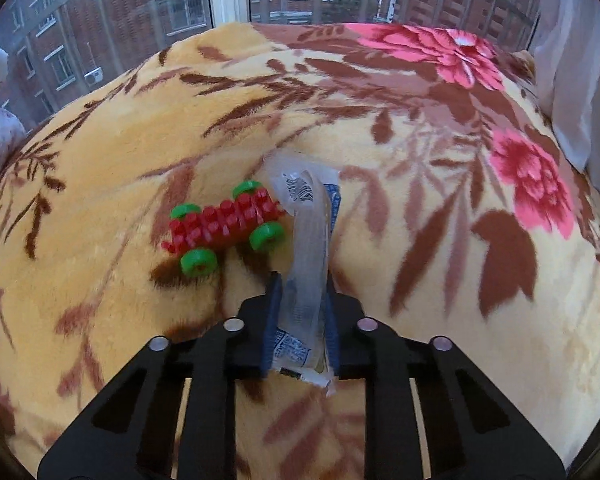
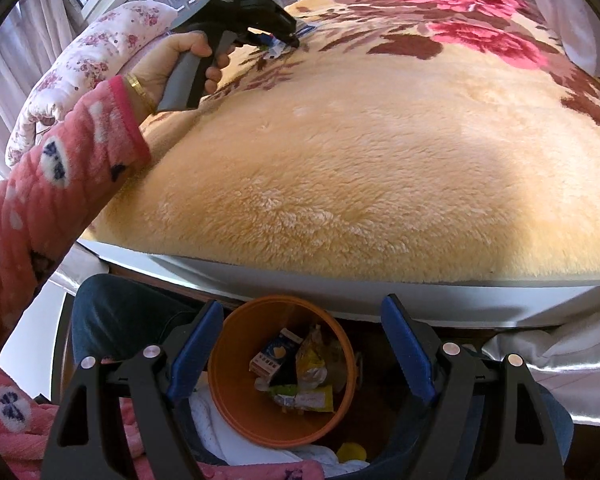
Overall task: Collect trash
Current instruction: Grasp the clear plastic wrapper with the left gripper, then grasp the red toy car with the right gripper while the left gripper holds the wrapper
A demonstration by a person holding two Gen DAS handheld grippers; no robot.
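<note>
A clear plastic wrapper (image 1: pixel 306 232) with blue print lies on the flowered blanket (image 1: pixel 380 160), and my left gripper (image 1: pixel 302 284) is shut on its near end. In the right wrist view the left gripper (image 2: pixel 290 42) shows far off on the bed, a scrap of the wrapper (image 2: pixel 276 46) at its tip. My right gripper (image 2: pixel 300 320) hangs open over an orange bin (image 2: pixel 236 396) below the bed's edge. The bin holds several wrappers and a small carton (image 2: pixel 270 356). Nothing sits between the right fingers.
A red toy car with green wheels (image 1: pixel 224 228) lies just left of the wrapper. A folded floral quilt (image 2: pixel 92 52) rests at the bed's left end by the window. A person's pink sleeve (image 2: pixel 52 176) reaches across the left. The bed's edge (image 2: pixel 340 296) runs above the bin.
</note>
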